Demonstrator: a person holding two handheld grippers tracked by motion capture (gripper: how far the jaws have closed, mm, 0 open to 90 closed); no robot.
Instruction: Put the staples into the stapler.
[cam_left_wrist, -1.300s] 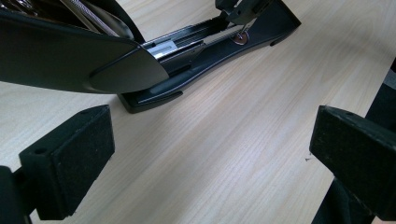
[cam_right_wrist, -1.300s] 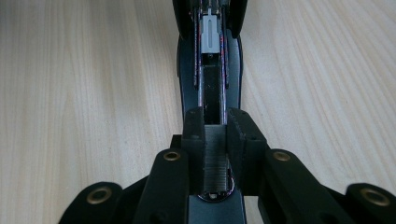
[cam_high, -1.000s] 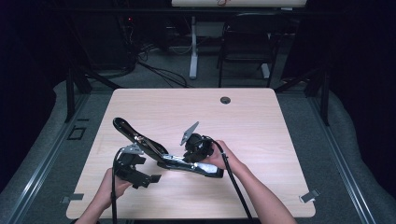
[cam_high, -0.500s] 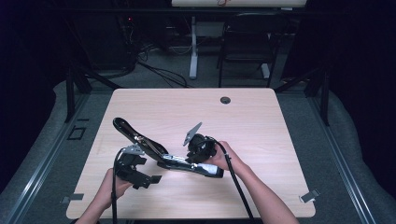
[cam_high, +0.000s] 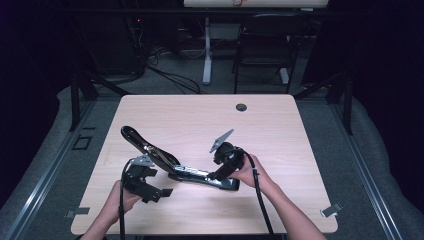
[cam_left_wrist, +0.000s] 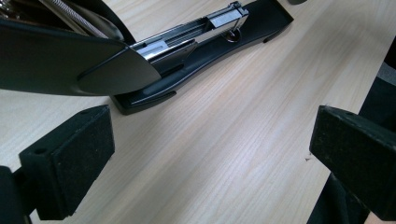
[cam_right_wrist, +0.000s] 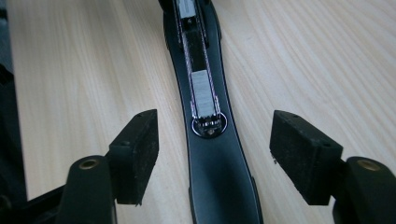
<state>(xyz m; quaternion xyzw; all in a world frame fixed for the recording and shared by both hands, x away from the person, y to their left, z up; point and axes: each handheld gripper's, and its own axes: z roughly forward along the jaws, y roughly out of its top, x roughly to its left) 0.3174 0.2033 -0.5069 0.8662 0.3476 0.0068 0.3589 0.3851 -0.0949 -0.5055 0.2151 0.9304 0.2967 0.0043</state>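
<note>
Almost nothing is shifting since half a second ago: my right gripper (cam_high: 218, 175) is still hovering over the front end of the stapler (cam_high: 200, 176), perhaps drifting a touch along its base, and my left gripper (cam_high: 150, 186) is staying put near the table's (cam_high: 300, 150) close edge. I read that as lining up, not yet gripping.

Nearest me, the left gripper is sitting with its jaws spread wide over bare wood, the stapler's rear end just beyond them. The right gripper's jaws are also spread, straddling the black base (cam_right_wrist: 219, 186) without touching it, one pad on either side.

Further out, the stapler is lying near the front middle of the table, opened up, with its top arm (cam_high: 135, 139) swinging back and up to the left and the metal staple channel (cam_right_wrist: 201, 88) exposed. I judge that closing the right jaws on the base is coming next.

I am seeing no brand, label or writing that I can read. At the far edge sits a small round cable hole (cam_high: 241, 107).
</note>
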